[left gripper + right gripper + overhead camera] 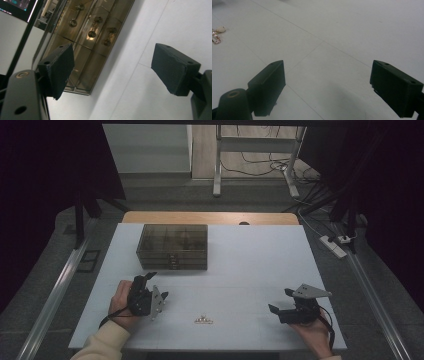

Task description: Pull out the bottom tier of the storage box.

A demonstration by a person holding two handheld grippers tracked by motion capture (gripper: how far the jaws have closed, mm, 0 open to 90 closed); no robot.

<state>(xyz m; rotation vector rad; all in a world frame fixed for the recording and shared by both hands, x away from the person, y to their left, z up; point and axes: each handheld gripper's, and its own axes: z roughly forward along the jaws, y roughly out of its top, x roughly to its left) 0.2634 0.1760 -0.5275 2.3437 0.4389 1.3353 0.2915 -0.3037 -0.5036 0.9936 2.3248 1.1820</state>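
Observation:
A smoky translucent drawer box (173, 246) with small round knobs stands toward the back left of the white table (250, 255). My left gripper (147, 279) lies on its side just in front of it, open and holding nothing. In the left gripper view the box front (85, 37) with its knobs shows past the open left gripper (112, 67). A small gold-coloured trinket (203, 320) lies near the front edge, between the hands. My right gripper (281, 301) rests at the front right, open and holding nothing. The right gripper view shows the trinket (217, 35) at far left and the open right gripper (327, 87).
The table's wooden far edge (210, 217) borders a grey floor. A desk frame (255, 155) and cables stand beyond. A power strip (334, 245) lies on the floor at the right. Metal rails (55, 290) run along both sides of the table.

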